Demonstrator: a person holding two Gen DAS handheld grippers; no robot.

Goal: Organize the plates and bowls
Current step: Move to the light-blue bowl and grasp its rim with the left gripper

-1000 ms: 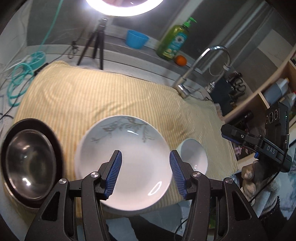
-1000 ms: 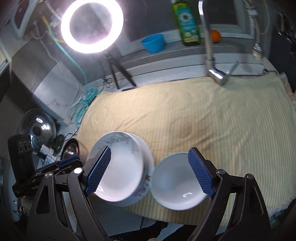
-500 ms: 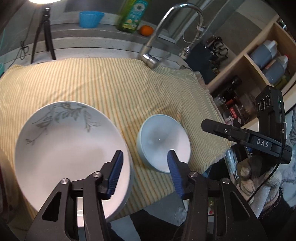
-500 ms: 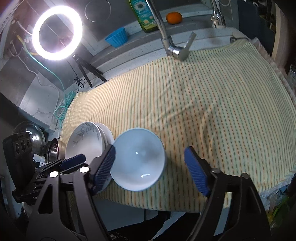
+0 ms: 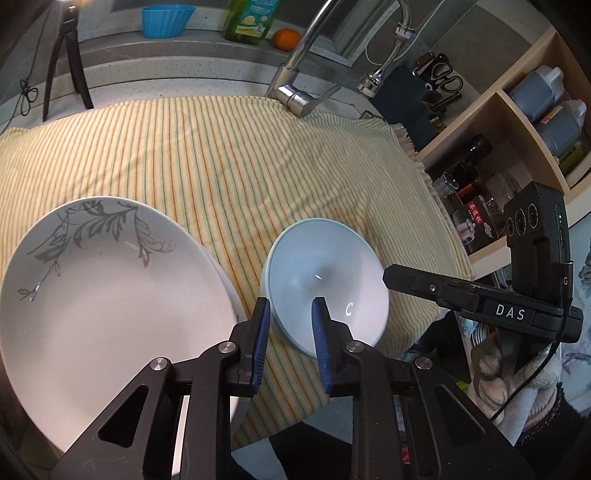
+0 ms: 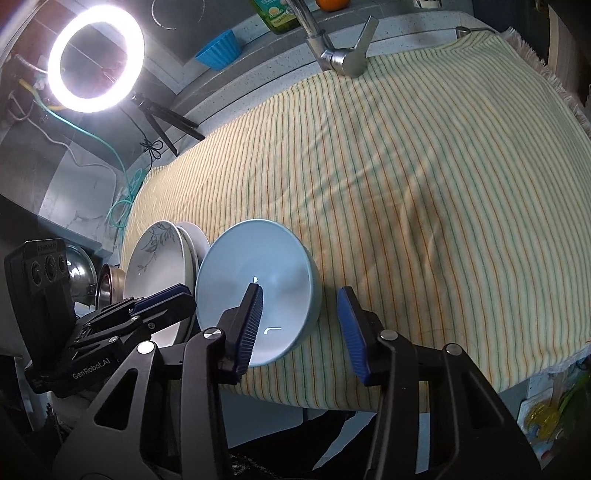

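Overhead, a ring light (image 6: 95, 59) on a small black tripod (image 6: 166, 120) glares from the 10 o'clock corner of the right wrist view, above a speckled grey stone ledge. On that ledge stand a fluted blue cup (image 5: 168, 20), a green soap bottle (image 5: 251, 20) and an orange (image 5: 286, 38). A chrome faucet (image 5: 295, 98) arches over the table, which is draped in a soft yellow cloth (image 6: 406, 166) with thin green and orange stripes and a frayed fringe. Open wooden shelves (image 5: 517, 122) with dark bottles sit toward 3 o'clock in the left wrist view.

Near the cloth's front edge rests a pale blue glossy bowl (image 5: 325, 284), round and deep. Just beside it, toward 9 o'clock, lies a broad white plate (image 5: 110, 302) with a grey leaf print, stacked on other white dishes.

Closing, the left hand-held gripper (image 5: 290, 332) has its ribbed blue pads narrow around the bowl's near-left rim, not clearly pressing. Closing too, the right hand-held gripper (image 6: 303, 325) straddles the bowl's right wall, moderately wide, one pad inside and one outside with a gap.
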